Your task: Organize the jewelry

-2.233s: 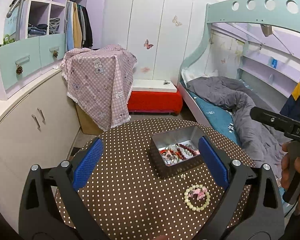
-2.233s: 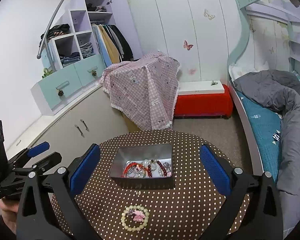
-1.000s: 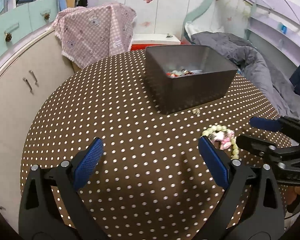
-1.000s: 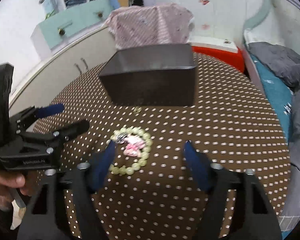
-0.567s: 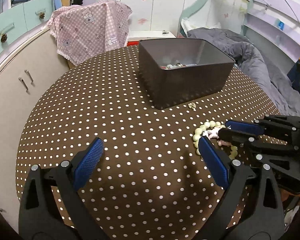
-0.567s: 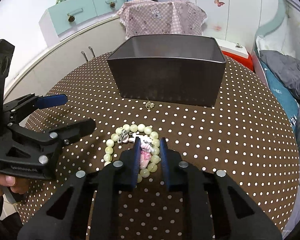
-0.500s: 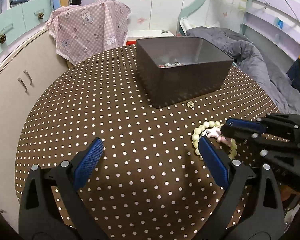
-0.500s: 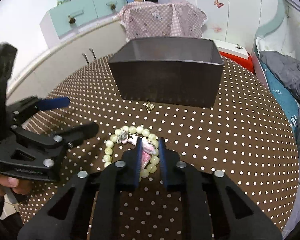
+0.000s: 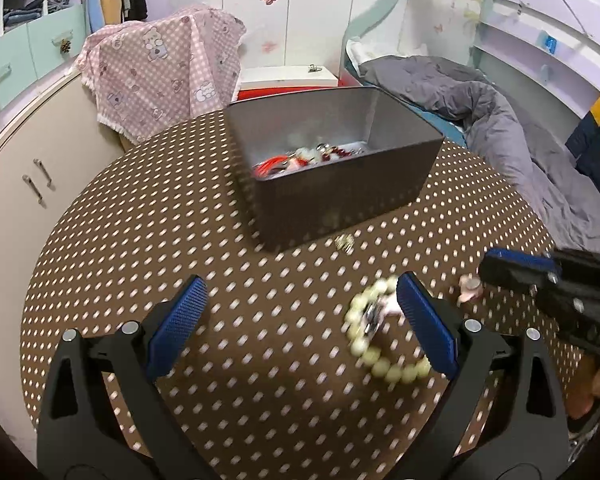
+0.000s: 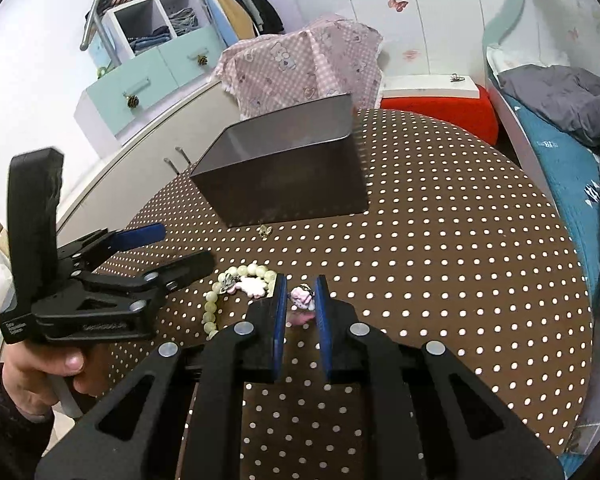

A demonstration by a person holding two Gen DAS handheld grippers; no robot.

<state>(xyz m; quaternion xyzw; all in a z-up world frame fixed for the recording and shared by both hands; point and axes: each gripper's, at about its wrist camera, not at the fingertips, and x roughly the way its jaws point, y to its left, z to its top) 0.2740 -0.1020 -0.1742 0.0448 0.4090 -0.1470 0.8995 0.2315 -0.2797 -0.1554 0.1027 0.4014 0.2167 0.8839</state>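
Observation:
A pale green bead bracelet lies on the brown dotted table, with a pink charm inside its ring. My right gripper is shut on a small pink jewelry piece, held just above the table to the right of the bracelet; it also shows in the left wrist view. My left gripper is open and empty, with its right finger beside the bracelet. A dark box with red and silver jewelry stands behind. A tiny gold piece lies before the box.
The table is round, with its edge near on all sides. A cabinet stands to the left, a pink checked cloth over something behind, a red bench beyond, and a bed with a grey blanket to the right.
My right gripper has lifted the small pink piece out of the bracelet and moved it right. The bracelet has shifted a little. My left gripper has drawn nearer the bracelet.

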